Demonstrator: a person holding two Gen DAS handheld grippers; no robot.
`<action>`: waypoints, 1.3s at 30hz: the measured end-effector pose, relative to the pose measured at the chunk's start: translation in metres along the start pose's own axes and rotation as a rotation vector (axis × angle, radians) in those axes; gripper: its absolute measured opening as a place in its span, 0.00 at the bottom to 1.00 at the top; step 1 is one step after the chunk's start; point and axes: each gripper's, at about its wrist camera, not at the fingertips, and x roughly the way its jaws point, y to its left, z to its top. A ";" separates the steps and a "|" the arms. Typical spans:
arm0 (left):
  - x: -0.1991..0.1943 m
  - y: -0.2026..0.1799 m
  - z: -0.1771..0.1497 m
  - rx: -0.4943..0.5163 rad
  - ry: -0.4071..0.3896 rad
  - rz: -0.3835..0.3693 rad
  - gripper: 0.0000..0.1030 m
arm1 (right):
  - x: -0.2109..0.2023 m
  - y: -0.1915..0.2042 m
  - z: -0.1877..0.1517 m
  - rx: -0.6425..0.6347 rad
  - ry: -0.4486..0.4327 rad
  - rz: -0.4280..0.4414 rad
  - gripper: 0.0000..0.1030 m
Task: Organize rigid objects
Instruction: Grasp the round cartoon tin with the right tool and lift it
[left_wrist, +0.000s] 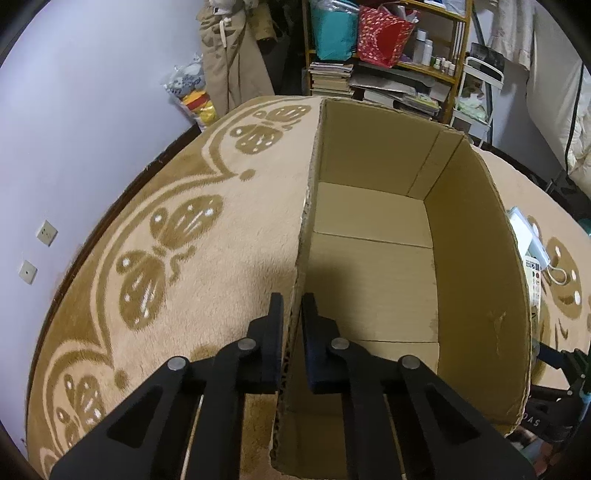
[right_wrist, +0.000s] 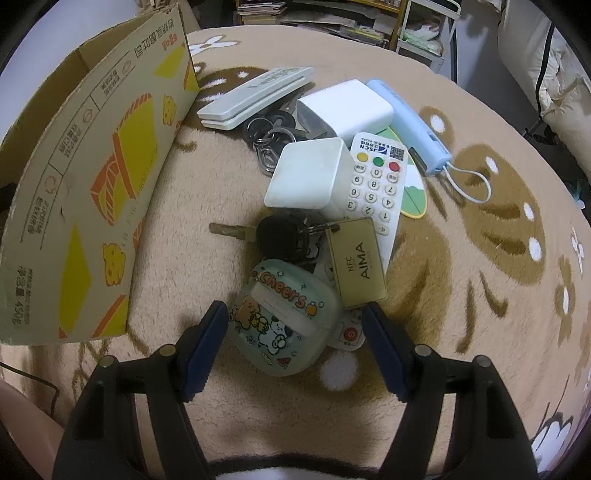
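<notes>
Left gripper (left_wrist: 292, 314) at lower centre of the left view, clenched on the box (left_wrist: 476, 280) wall — one finger outside, one inside, cardboard edge pinched between. Box open-topped, filling the centre and right of that frame, standing on a tan blanket (left_wrist: 229, 229) with brown butterfly pattern. Shelves (left_wrist: 406, 55) with bags and books at upper centre.

Right gripper (right_wrist: 295, 325) at lower centre of the right view, released wide, fingers either side of a green case (right_wrist: 284, 317) marked "Cheers" — not touching it on the right, left contact unclear. Just above the case: a black key (right_wrist: 275, 236) with a gold tag (right_wrist: 356, 260), touching. Higher, mid-frame, a heap: white cube (right_wrist: 306, 177), keypad remote (right_wrist: 376, 184), second white cube (right_wrist: 347, 105), blue device (right_wrist: 410, 125) with white loop, key rings (right_wrist: 269, 136), flat remotes (right_wrist: 255, 98). Box's printed outer side at left of frame, near the heap.
</notes>
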 end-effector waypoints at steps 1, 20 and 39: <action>-0.001 -0.001 0.000 0.004 -0.004 0.002 0.08 | -0.001 0.001 0.000 0.001 -0.005 0.015 0.64; -0.001 0.001 0.000 -0.011 -0.004 -0.004 0.08 | -0.001 -0.044 0.009 0.259 -0.004 0.219 0.41; -0.001 0.002 -0.001 -0.006 -0.012 -0.002 0.08 | -0.011 -0.009 0.013 0.113 -0.063 0.188 0.29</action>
